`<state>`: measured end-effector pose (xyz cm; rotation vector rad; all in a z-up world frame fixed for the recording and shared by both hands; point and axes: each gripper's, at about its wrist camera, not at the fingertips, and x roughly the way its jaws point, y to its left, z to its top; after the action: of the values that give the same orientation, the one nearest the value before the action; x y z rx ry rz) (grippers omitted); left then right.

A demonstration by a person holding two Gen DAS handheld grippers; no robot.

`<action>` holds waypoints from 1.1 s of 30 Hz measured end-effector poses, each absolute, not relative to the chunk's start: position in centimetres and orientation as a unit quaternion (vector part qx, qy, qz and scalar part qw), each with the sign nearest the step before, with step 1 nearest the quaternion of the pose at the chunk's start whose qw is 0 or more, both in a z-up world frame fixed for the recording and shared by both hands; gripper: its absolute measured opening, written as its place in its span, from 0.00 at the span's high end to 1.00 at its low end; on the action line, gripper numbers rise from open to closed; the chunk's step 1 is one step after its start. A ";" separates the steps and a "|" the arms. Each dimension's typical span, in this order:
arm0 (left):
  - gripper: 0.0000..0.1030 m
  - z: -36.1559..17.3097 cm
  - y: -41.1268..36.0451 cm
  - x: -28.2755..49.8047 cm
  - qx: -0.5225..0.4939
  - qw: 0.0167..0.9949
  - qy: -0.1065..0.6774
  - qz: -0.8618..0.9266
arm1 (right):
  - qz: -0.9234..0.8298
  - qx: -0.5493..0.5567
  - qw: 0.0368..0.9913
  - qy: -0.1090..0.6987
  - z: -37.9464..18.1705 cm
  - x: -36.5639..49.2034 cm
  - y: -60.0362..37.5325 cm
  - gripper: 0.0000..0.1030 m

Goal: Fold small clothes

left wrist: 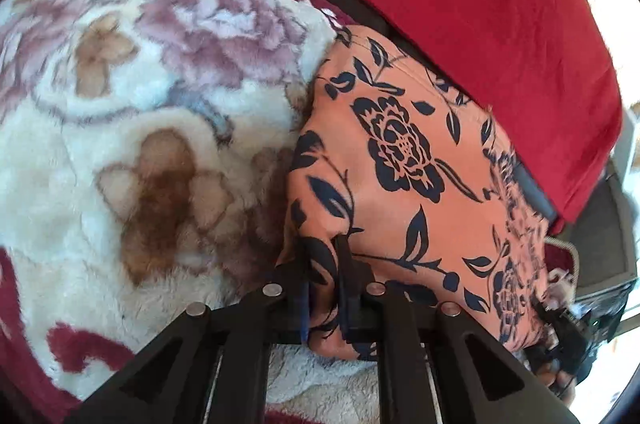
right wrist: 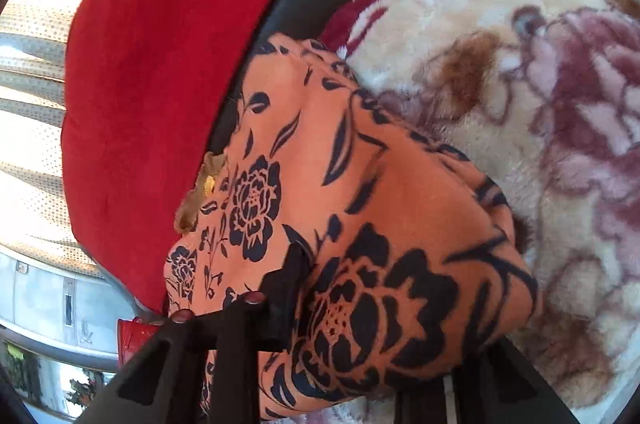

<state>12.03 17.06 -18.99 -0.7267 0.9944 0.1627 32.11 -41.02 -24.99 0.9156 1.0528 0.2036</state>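
On the floral plush blanket (left wrist: 120, 128), beside the red cushion (left wrist: 460, 4), lies the orange flowered garment (left wrist: 400, 152). Your left gripper (left wrist: 324, 284) pinches its near edge, jaws narrow; your right gripper (right wrist: 320, 296) clamps another fold of it.

No lettering, label, brand name or number could be read anywhere in either wrist view. The orange garment (left wrist: 404, 160) carried only a dark floral print, and the plush blanket (left wrist: 120, 128) showed woven flowers, no words. A pale appliance (right wrist: 52, 304) at the lower left of the right wrist view bore small dark marks, too small and blurred to make out. A red object (right wrist: 134, 334) beside it near the bottom edge showed a faint pattern, equally unreadable.
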 end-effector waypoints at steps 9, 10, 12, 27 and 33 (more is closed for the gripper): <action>0.93 -8.8 17.3 9.4 -0.286 0.872 0.395 0.044 | 0.153 0.372 0.816 0.415 -14.0 28.3 -39.7 0.92; 0.93 -8.3 17.2 8.4 -0.281 0.875 0.392 0.041 | 0.161 0.379 0.816 0.406 -13.2 26.4 -40.0 0.92; 0.92 -8.9 17.2 6.0 -0.263 0.877 0.401 0.032 | 0.161 0.389 0.814 0.400 -13.2 23.4 -41.1 0.91; 0.45 -15.1 20.8 7.6 -0.211 0.876 0.434 -0.002 | 0.069 0.334 0.828 0.445 -19.4 16.0 -50.3 0.25; 0.45 -15.9 19.6 14.5 -0.222 0.870 0.440 -0.022 | 0.141 0.252 0.859 0.423 -17.2 23.0 -46.0 0.25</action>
<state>14.47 19.62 -15.90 -0.4643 0.9213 -0.0469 22.99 -46.01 -17.18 0.5297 0.8872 0.2967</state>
